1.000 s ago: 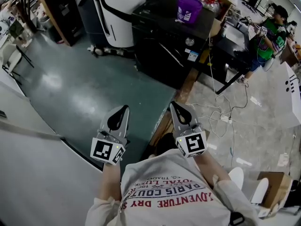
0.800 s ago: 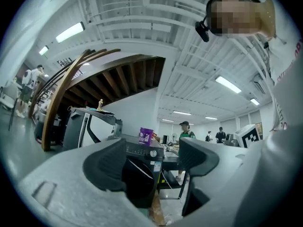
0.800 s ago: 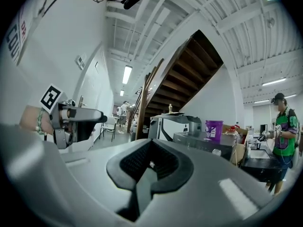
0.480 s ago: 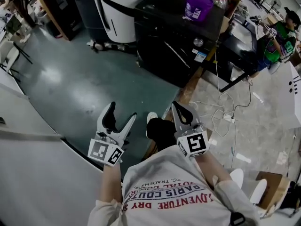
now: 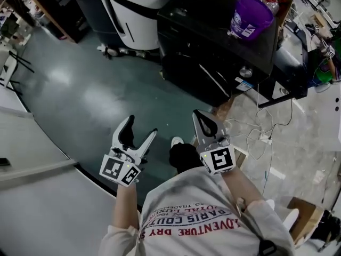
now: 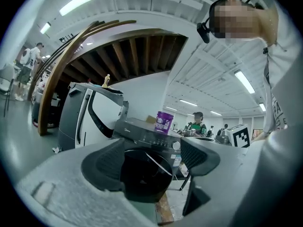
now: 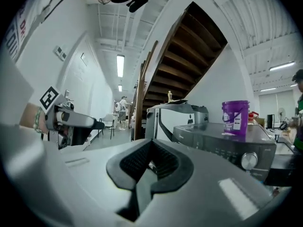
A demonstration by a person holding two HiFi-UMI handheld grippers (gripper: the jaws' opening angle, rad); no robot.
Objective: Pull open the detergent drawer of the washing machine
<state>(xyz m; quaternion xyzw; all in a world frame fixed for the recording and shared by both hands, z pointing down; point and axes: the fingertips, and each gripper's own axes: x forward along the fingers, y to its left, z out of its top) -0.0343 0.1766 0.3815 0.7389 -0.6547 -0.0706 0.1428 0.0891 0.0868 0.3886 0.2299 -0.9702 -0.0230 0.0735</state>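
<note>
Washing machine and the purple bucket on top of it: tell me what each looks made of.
Washing machine: dark, semi-gloss casing, likely painted sheet metal with a plastic panel; its top shows soft reflections. Purple bucket: probably plastic, smooth and evenly coloured, with a printed white label.

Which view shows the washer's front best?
Left gripper view: the washer faces it, with knob and door both showing. Head view looks steeply down on its top. Right gripper view catches the knob end at a slant, with the door cut off.
</note>
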